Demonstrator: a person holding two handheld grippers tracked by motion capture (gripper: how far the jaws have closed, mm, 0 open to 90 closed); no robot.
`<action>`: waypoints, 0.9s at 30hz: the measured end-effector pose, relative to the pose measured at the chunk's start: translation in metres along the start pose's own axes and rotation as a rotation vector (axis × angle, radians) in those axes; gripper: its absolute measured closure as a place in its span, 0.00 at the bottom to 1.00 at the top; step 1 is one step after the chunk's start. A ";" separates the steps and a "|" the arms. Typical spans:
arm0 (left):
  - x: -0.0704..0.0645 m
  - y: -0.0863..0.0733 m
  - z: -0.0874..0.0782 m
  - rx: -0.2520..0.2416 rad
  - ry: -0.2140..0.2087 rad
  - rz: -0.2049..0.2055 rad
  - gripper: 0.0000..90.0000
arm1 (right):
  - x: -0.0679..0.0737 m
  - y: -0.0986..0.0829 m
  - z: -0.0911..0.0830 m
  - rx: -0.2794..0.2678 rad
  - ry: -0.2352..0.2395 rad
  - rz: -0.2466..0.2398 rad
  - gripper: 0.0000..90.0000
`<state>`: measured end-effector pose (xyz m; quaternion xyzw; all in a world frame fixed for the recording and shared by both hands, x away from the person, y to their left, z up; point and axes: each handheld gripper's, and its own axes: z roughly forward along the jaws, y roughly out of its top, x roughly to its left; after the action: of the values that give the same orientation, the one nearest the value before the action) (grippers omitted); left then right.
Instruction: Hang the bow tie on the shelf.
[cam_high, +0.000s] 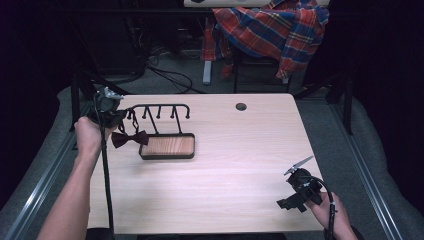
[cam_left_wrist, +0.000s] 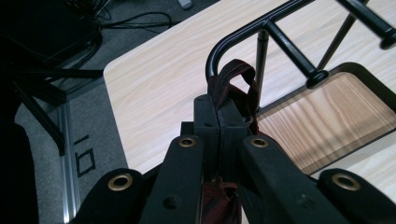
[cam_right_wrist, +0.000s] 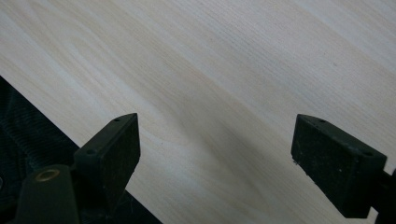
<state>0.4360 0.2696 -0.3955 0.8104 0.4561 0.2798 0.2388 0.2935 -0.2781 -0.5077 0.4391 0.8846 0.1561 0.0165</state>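
At the left of the high view, the left claw (cam_high: 114, 117) is clamped tight on the dark red strap (cam_left_wrist: 232, 86) of a bow tie (cam_high: 130, 138), which hangs beside the black hook rack (cam_high: 159, 111). I think the strap goes over a hook, so lift the loop wide and slip it on slowly. The rack's wooden tray (cam_high: 167, 146) has nothing in it. At the lower right, the right claw (cam_high: 292, 199) is spread wide, holding nothing, over the desk (cam_high: 240, 165).
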 end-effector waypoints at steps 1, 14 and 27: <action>0.001 0.000 0.001 0.005 0.003 0.000 0.99 | 0.000 0.000 0.000 0.001 0.000 0.000 0.17; 0.004 -0.003 0.010 0.028 0.030 0.033 0.99 | 0.001 0.000 0.002 0.000 0.001 -0.001 0.17; 0.005 -0.005 0.021 0.032 0.040 0.070 0.98 | 0.000 0.001 0.003 0.018 -0.002 -0.008 0.17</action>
<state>0.4491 0.2739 -0.4130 0.8238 0.4365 0.2966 0.2069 0.2944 -0.2768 -0.5101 0.4359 0.8877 0.1475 0.0139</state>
